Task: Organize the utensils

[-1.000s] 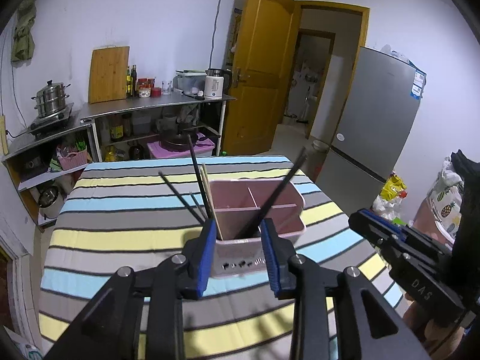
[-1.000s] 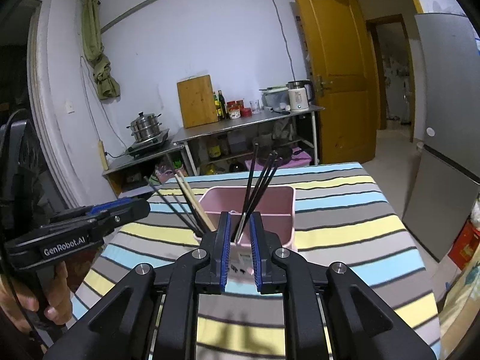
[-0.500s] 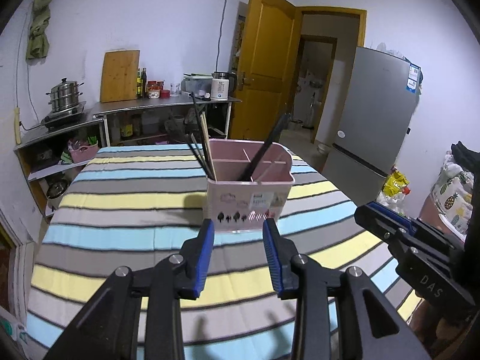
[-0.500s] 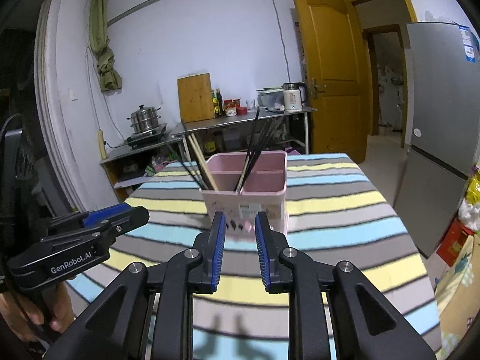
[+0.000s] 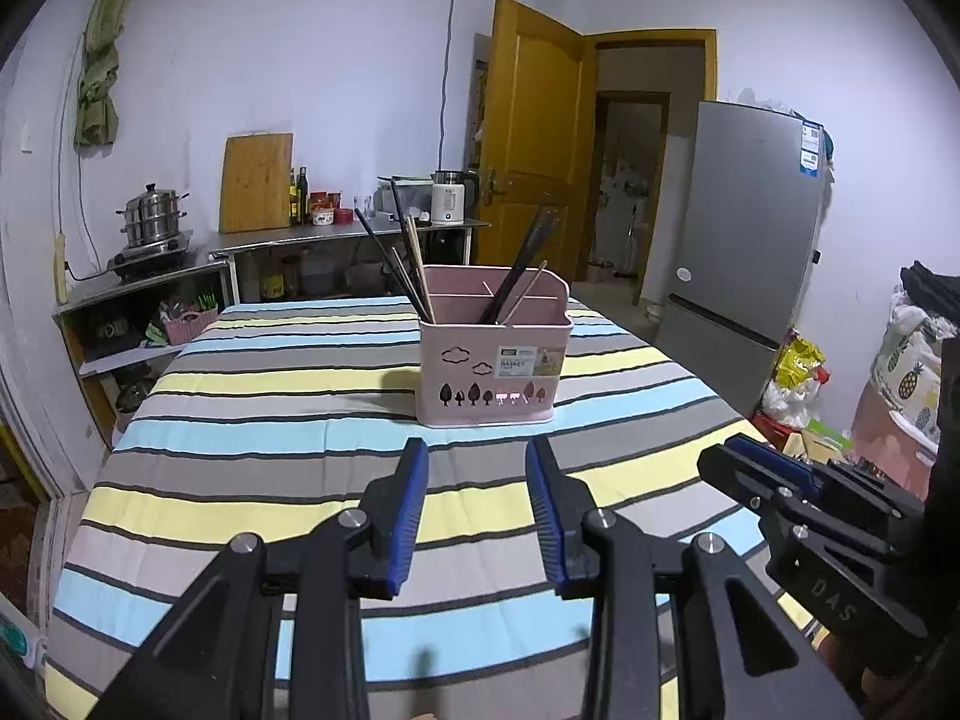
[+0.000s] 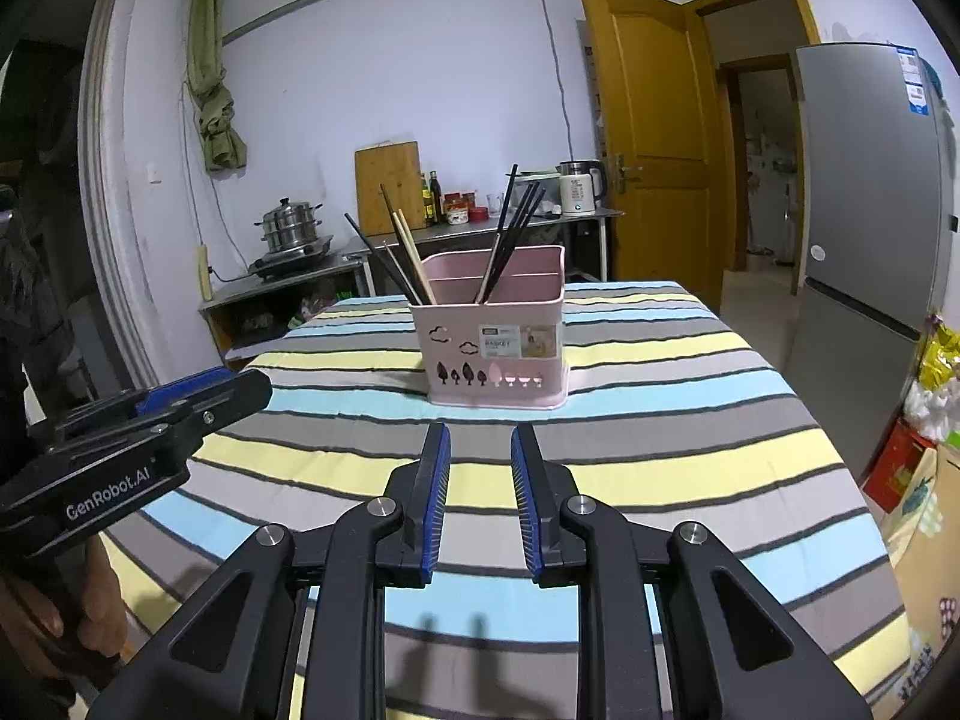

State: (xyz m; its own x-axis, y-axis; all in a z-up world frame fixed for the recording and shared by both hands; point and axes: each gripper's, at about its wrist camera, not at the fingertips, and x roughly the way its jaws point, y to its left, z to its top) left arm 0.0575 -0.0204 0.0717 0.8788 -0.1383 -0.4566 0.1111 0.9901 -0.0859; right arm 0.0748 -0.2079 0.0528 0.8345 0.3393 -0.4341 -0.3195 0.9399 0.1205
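Now the pink utensil basket [image 5: 493, 354] stands upright on the striped surface [image 5: 258, 420], well beyond both claws; dark chopsticks [image 6: 510, 228] lean in its right compartment and a mix of dark and pale wooden chopsticks [image 5: 408, 267] lean out at its left corner; a second ago both claws sat right at the basket's near wall, and they have since drawn back and sunk, so the basket shows whole from the front with bare cloth between it and the tips. The left claw [image 5: 477, 510] is spread with nothing between its blue pads; the right claw [image 6: 479, 498] has just been opening, and it too is spread and empty; judged from that, the chopsticks are already sorted into the basket and the hands are retreating, so the task looks at or near its end. Hidden things remain: the basket's rear compartments are screened by its own walls, so whether anything short lies inside cannot be told; the print on its label is too small to read beyond one word; the near edge of the surface is cut off behind the claw bodies, and only part of a hand [image 6: 66, 624] shows at the lower left.
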